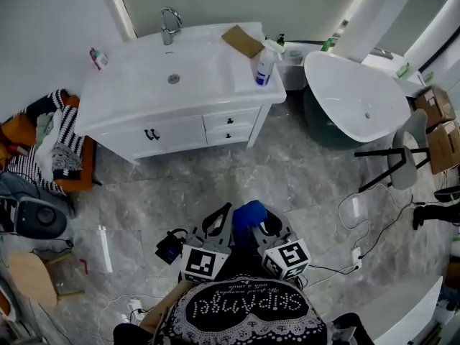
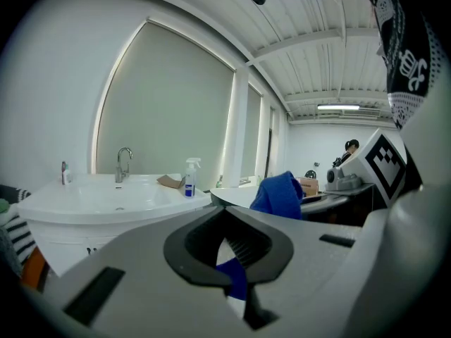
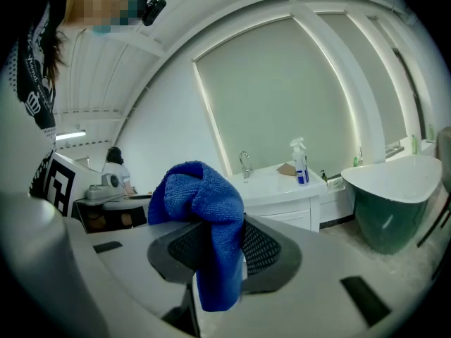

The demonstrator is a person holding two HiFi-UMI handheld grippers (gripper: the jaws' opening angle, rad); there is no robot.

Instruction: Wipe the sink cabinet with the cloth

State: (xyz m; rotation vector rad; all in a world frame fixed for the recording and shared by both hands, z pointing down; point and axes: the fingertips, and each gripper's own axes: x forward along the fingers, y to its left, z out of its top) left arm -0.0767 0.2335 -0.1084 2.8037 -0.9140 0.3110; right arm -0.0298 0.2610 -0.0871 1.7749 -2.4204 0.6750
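Note:
The white sink cabinet [image 1: 180, 131] stands across the floor from me, with two drawers and a door; it also shows in the left gripper view [image 2: 84, 217] and the right gripper view [image 3: 289, 203]. A blue cloth [image 1: 249, 213] is bunched in my right gripper [image 1: 260, 225], which is shut on it; the cloth [image 3: 201, 203] drapes over both jaws of that gripper [image 3: 222, 224]. My left gripper [image 1: 215, 221] is held beside it, close to my body. Its jaws [image 2: 225, 210] meet at the tips with nothing held. Both grippers are well short of the cabinet.
On the cabinet top are a faucet [image 1: 169, 24], a spray bottle [image 1: 264, 67] and a brown cardboard piece [image 1: 243, 40]. A white bathtub [image 1: 352, 99] and a chair [image 1: 399, 157] stand to the right. Striped clothes [image 1: 50, 142] pile up at the left. Cables [image 1: 359, 228] lie on the floor.

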